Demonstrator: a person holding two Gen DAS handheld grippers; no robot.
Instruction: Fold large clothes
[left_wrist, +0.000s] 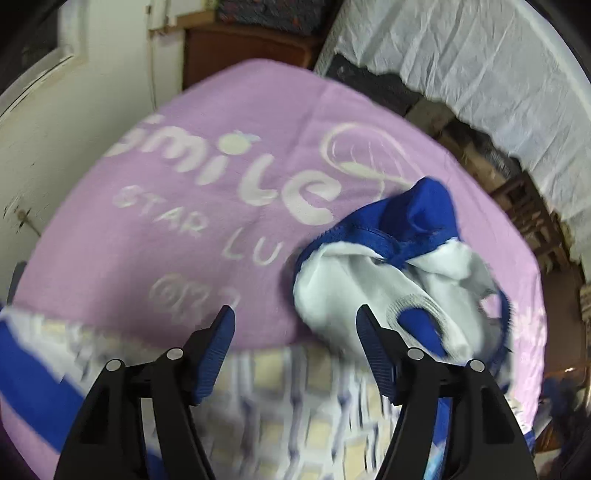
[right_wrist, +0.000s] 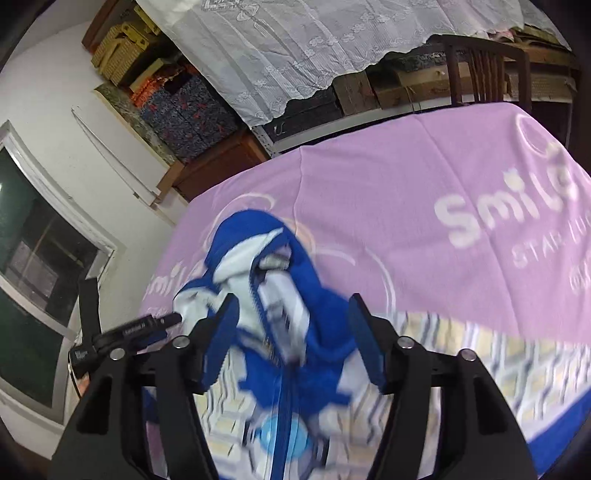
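Both grippers, left gripper (left_wrist: 295, 321) and right gripper (right_wrist: 291, 310), gape wide, holding nothing; the jacket (left_wrist: 388, 273), bunched at three o'clock on the blanket (left_wrist: 184, 221), may fold crooked.

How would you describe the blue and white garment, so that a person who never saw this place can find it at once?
Start at the big lilac blanket with the white word "Smile" that covers the table. On it lies one crumpled heap, the blue and white garment, a royal blue shell with a white fleecy lining turned out and a zipper. Nothing else there is bunched up; the checked cloth near it lies flat.

Blue-white jacket (right_wrist: 273, 295) crumpled on pink blanket (right_wrist: 424, 206), tool (right_wrist: 291, 314) open.
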